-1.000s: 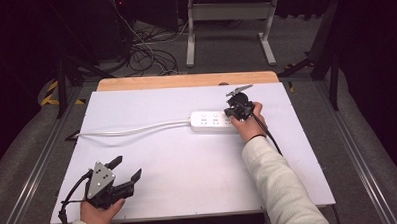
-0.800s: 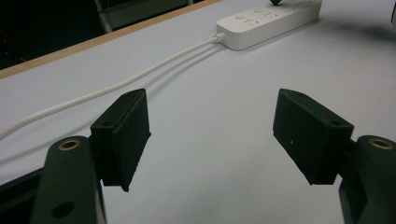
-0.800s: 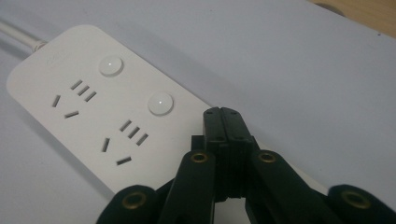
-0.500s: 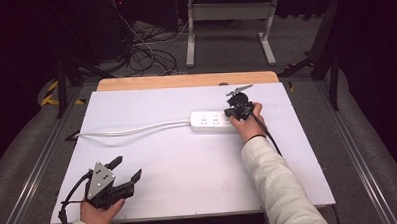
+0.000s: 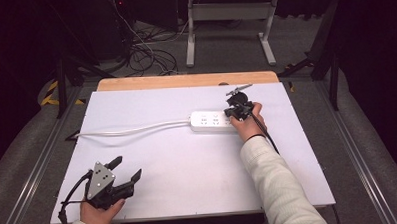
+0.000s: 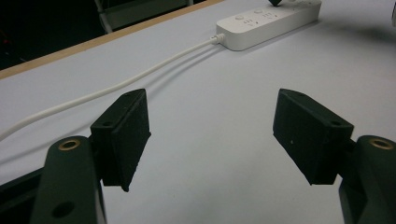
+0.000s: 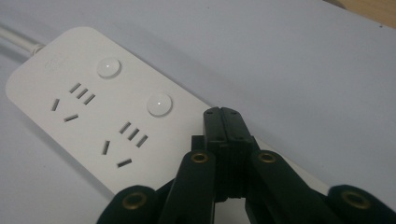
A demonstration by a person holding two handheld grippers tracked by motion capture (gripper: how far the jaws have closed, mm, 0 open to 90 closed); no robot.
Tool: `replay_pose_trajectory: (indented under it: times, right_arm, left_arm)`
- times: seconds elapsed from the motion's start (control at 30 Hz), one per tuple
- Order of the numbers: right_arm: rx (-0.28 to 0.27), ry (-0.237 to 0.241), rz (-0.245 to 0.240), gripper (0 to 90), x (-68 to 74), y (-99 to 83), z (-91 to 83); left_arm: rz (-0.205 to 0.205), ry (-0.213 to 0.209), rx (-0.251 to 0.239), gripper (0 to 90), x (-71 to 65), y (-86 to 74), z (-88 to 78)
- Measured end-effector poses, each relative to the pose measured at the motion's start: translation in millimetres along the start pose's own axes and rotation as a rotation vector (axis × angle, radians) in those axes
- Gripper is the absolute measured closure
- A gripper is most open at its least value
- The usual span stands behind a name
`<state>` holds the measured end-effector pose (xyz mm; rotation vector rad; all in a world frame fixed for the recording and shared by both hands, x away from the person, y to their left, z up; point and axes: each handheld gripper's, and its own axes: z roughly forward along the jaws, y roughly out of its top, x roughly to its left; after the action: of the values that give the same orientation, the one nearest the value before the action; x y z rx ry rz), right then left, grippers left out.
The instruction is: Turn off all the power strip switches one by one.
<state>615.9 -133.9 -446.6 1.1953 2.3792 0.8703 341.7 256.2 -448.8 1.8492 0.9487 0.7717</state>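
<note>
White plastic strip: a power strip [image 5: 213, 121] lies flat on the tabletop [image 5: 188, 162], right of centre and toward the far side; its top shows round buttons and sets of socket slots.
Cord: a white cable [image 5: 132, 129] leaves the strip's left end and runs left across the sheet to the left edge.
Right gripper: the right gripper [image 5: 232, 112] is over the strip's right end, tips pointing down at its top face; whether they touch it I cannot tell.
Right fingers: pressed together with nothing between them [image 7: 223, 122].
Left gripper: the left gripper [image 5: 124, 170] rests low at the near left corner, well apart from the strip.
Left fingers: spread wide [image 6: 125, 126], bare sheet between them.
Surface: pale lavender sheet over a wooden board [image 5: 185, 81] showing along the far edge.
</note>
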Motion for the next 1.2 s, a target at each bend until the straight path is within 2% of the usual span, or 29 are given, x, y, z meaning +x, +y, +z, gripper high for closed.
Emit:
replay_pose_trajectory:
  times: [0.37, 0.5, 0.53, 0.57, 0.63, 0.67, 0.73, 0.83, 1.0, 1.2]
  right_arm:
    - [0.007, -0.014, 0.005, 90.0, 2.4, 0.8, 1.9]
    - [0.009, -0.023, -0.013, 90.0, 5.8, 3.1, 2.7]
    - [-0.021, -0.051, -0.038, 90.0, 7.6, 4.8, -4.6]
    - [-0.021, -0.051, -0.038, 90.0, 7.6, 4.8, -4.6]
    - [-0.116, -0.033, -0.027, 90.0, 6.3, 6.7, -17.9]
    - [-0.148, -0.018, -0.021, 90.0, 5.7, 8.7, -23.7]
    - [-0.174, 0.005, -0.032, 90.0, 5.8, 11.9, -31.4]
    - [-0.168, 0.018, -0.036, 90.0, 5.4, 10.7, -35.7]
    - [-0.175, 0.022, -0.055, 90.0, 9.1, 11.4, -36.7]
    - [-0.154, 0.041, -0.060, 90.0, 13.6, 11.6, -27.0]
  left_arm:
    - [0.000, -0.003, 0.000, 28.0, 0.4, -0.1, 0.0]
    - [-0.008, -0.004, -0.001, 27.9, 0.2, -0.3, -0.6]
    - [-0.009, -0.003, -0.003, 27.9, 0.4, -0.3, -0.7]
    - [-0.009, -0.002, -0.003, 27.9, 0.7, -0.3, -0.6]
    - [-0.004, 0.001, 0.001, 27.9, 2.2, -0.5, 0.6]
    - [-0.014, -0.002, 0.002, 28.0, 2.1, -0.6, 1.4]
    - [-0.015, -0.002, 0.003, 28.0, 1.9, -0.5, 1.7]
    - [-0.003, 0.002, 0.001, 28.0, 0.9, -0.2, 0.6]
    - [-0.006, -0.002, 0.000, 27.9, -0.2, 0.0, 1.1]
    - [-0.011, -0.005, -0.001, 27.9, 0.7, -0.2, 1.6]
